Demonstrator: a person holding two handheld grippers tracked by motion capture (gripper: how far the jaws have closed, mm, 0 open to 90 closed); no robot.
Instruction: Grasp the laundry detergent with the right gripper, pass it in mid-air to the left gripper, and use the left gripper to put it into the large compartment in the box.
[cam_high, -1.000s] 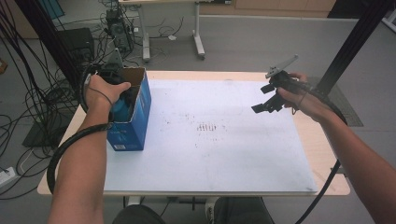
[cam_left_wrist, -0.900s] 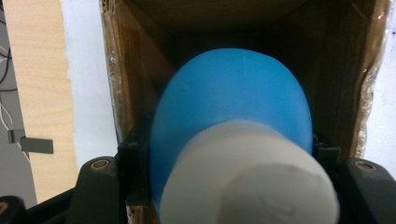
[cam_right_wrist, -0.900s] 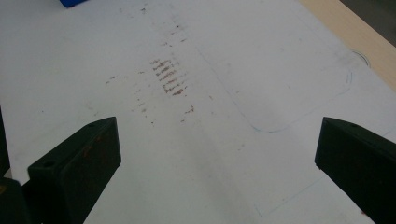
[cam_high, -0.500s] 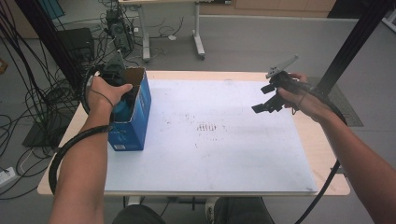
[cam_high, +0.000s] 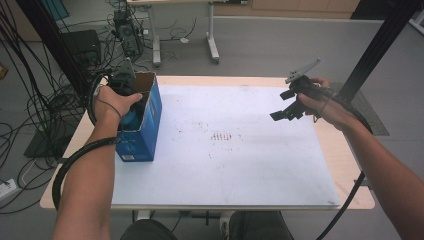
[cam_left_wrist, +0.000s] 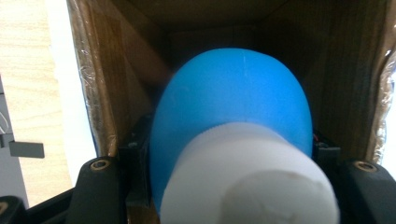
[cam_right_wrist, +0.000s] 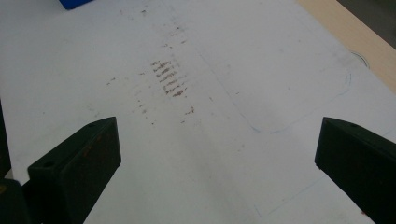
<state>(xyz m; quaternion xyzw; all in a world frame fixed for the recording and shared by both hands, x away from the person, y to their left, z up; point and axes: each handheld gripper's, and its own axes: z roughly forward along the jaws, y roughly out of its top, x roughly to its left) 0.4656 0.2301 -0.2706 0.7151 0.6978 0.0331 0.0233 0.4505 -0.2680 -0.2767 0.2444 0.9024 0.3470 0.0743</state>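
So the left gripper is down inside the open top of the box, which stands upright near the surface's left edge, toward the far left corner. It's clamped on a blue thing with a white neck, call it the bulb. In the left gripper view the bulb sits squeezed between the two black jaws, blue rounded end pointing deeper into the box, white end toward the camera. Brown cardboard walls on both sides, with some clear tape or film along the box's rim. From the high view you just catch a bit of blue below the left hand, inside the box opening. Can't tell whether the bulb touches the bottom of the box.

The right gripper is well apart from all that, held in the air over the far right part of the surface, near the right edge. Jaws are spread wide with nothing between them. In the right gripper view they point down at the white sheet that covers most of the surface, with a patch of brownish smudges about at the sheet's middle and a faint pencil outline to the right of it. A corner of the box peeks in at the top left there.
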